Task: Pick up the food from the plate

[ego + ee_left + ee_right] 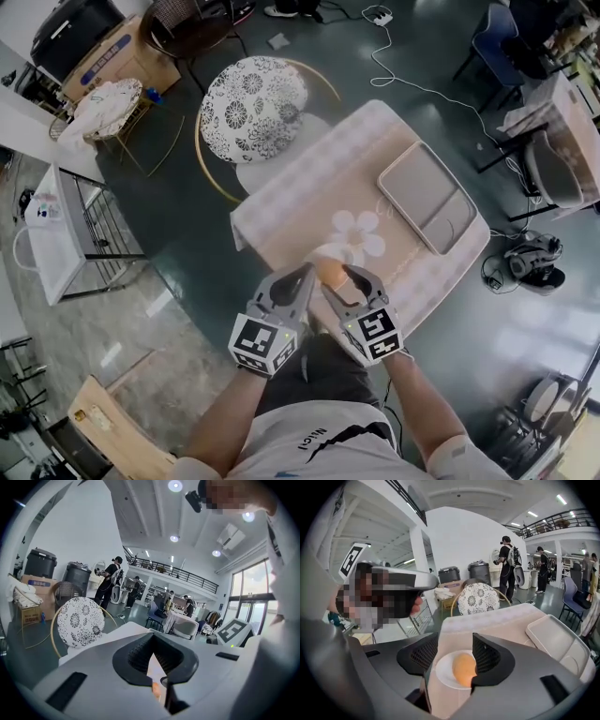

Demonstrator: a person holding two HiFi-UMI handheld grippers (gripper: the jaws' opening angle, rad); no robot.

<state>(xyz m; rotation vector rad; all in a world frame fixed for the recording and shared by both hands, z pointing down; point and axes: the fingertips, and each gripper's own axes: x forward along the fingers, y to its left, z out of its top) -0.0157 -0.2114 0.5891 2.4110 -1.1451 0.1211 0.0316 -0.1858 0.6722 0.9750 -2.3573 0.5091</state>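
Straddling the food (pixel 463 668), with the grasp not yet made.
The right gripper (pixel 455 649) holds its fingers apart, and the food lies between them on the plate (pixel 440 671), close by one finger (contact unclear). Next, I judge, comes a gentle squeeze, then a lift off the table (pixel 309 178). The left gripper (pixel 153 657) has its fingers together and empty, and little shows beyond them.

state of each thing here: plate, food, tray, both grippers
plate, flat on the table, occupied
orange food, lying on the plate, not gripped
tray, flat on the table, empty
left gripper, shut, empty
right gripper, open, not closed on the orange food
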